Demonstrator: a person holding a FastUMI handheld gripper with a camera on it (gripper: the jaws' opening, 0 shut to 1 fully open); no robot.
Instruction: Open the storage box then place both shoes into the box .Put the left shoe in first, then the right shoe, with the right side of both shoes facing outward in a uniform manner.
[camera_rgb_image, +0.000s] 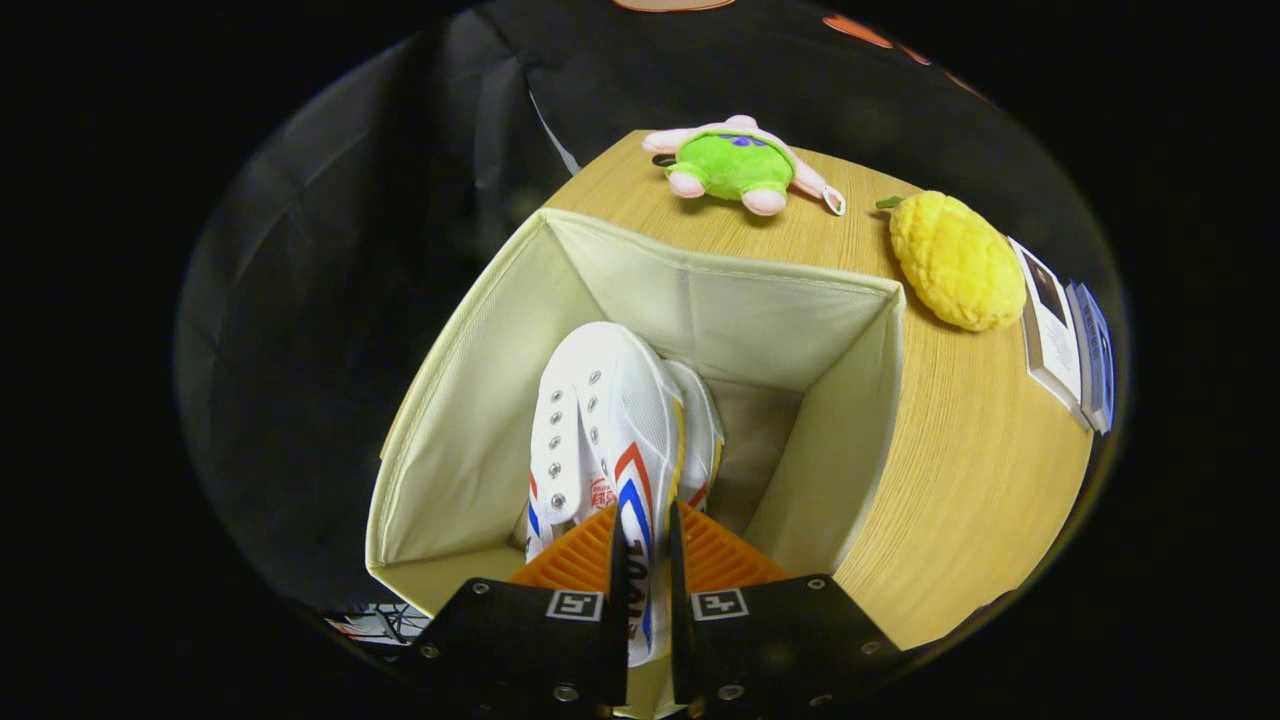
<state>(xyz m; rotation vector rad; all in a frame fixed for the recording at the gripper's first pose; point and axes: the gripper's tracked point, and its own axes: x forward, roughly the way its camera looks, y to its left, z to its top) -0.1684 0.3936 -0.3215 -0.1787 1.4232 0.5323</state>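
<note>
An open cream fabric storage box stands on the wooden table. My gripper is shut on the side wall of a white shoe with red and blue stripes, holding it toe-down inside the box. A second white shoe stands in the box just behind and to the right of the held one, mostly hidden by it. Both fingers press the held shoe's heel-side edge from either side.
Beyond the box on the wooden table lie a green and pink plush toy and a yellow pineapple-shaped plush. Books rest at the table's right edge. The box sits at the table's left edge.
</note>
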